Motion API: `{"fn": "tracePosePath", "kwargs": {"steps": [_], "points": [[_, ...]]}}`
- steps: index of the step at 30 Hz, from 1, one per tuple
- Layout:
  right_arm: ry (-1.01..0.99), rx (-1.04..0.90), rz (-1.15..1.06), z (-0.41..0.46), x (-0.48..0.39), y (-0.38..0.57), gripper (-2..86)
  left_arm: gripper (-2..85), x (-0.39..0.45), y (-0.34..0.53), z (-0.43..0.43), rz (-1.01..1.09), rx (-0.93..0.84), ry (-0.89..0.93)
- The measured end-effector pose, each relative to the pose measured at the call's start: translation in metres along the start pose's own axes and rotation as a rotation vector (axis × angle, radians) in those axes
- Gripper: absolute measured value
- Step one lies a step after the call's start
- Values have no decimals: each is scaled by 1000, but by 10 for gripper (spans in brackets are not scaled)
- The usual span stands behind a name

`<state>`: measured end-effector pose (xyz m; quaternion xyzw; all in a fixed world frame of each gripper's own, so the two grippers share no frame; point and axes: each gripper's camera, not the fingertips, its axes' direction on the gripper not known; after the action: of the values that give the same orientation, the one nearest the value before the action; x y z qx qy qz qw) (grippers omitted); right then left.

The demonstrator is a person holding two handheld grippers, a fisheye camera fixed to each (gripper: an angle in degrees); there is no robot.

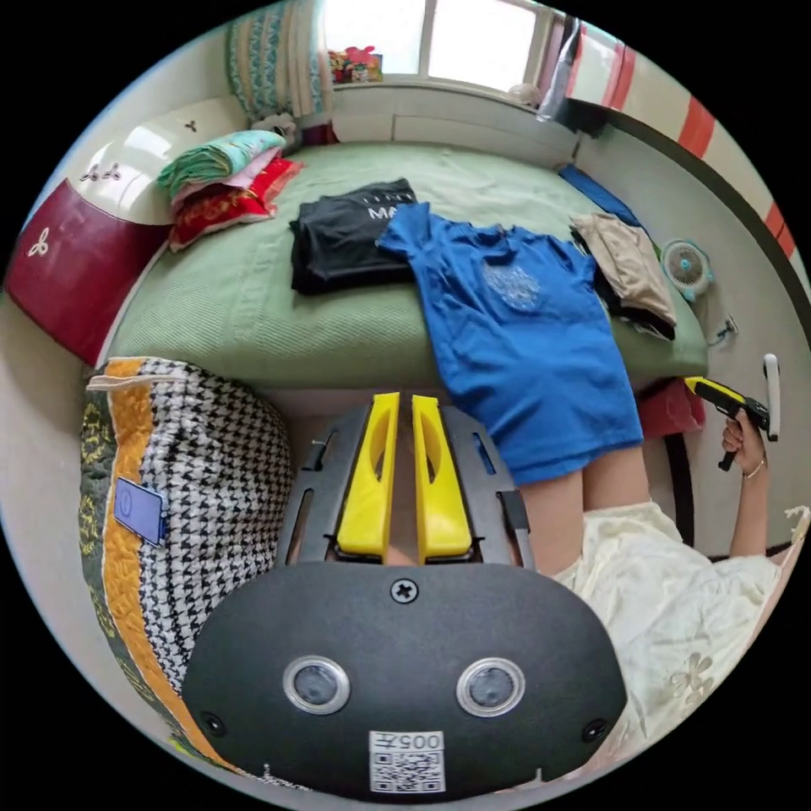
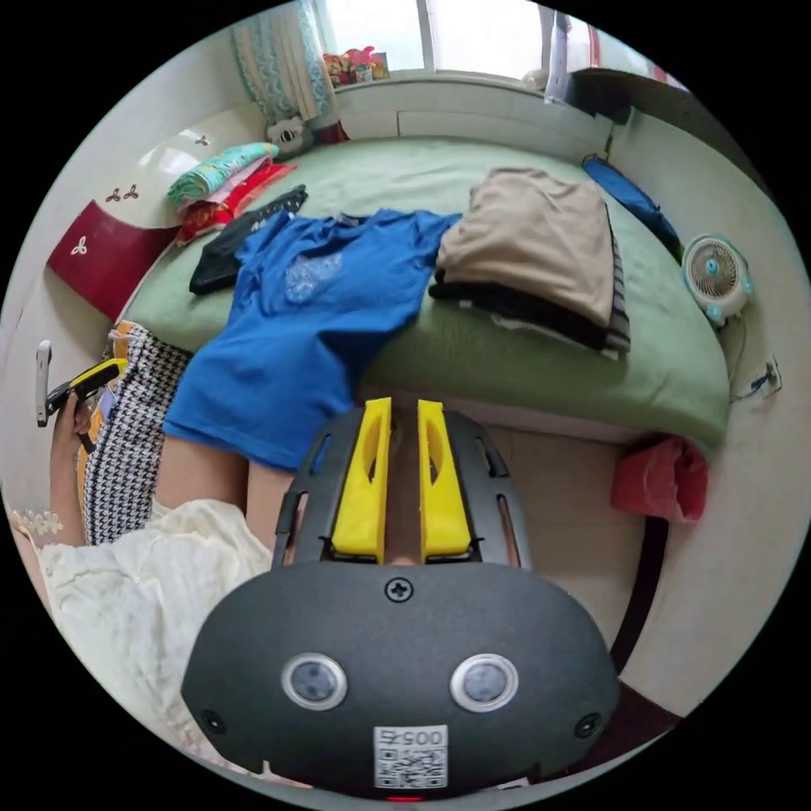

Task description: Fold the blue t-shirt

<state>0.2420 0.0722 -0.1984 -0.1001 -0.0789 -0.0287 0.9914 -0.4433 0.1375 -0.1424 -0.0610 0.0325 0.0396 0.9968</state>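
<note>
In the left gripper view, the left gripper (image 1: 404,404) is held off the bed with its yellow jaws nearly together and nothing between them. The blue t-shirt (image 1: 524,338) lies spread across the green bed (image 1: 253,312), its hem hanging over the near edge above the person's knees. A folded black shirt (image 1: 346,236) lies touching its sleeve, and a beige folded pile (image 1: 629,258) sits on its other side. The right gripper (image 1: 708,390) shows at the edge, held in a hand (image 1: 742,439); whether its jaws are apart cannot be told there.

In the right gripper view, the right gripper (image 2: 404,407) likewise has its jaws close together, gripping nothing. The blue t-shirt (image 2: 296,329) drapes off the bed edge beside the beige pile (image 2: 532,245). A small fan (image 2: 716,279) stands by the wall.
</note>
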Motion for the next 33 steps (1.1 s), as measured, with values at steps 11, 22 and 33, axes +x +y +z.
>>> {"fn": "tracePosePath", "kwargs": {"steps": [11, 22, 33], "points": [[-260, 181, -400, 94, -211, -319, 116, 79, -37, -172, 81, -279, 199, 10], [-208, -172, -577, 280, -355, -547, 112, 81, -82, -195, 206, -382, 46, 93], [-46, -312, -607, 392, -406, -602, 95, 99, -92, -223, 265, -329, -48, 124]]}}
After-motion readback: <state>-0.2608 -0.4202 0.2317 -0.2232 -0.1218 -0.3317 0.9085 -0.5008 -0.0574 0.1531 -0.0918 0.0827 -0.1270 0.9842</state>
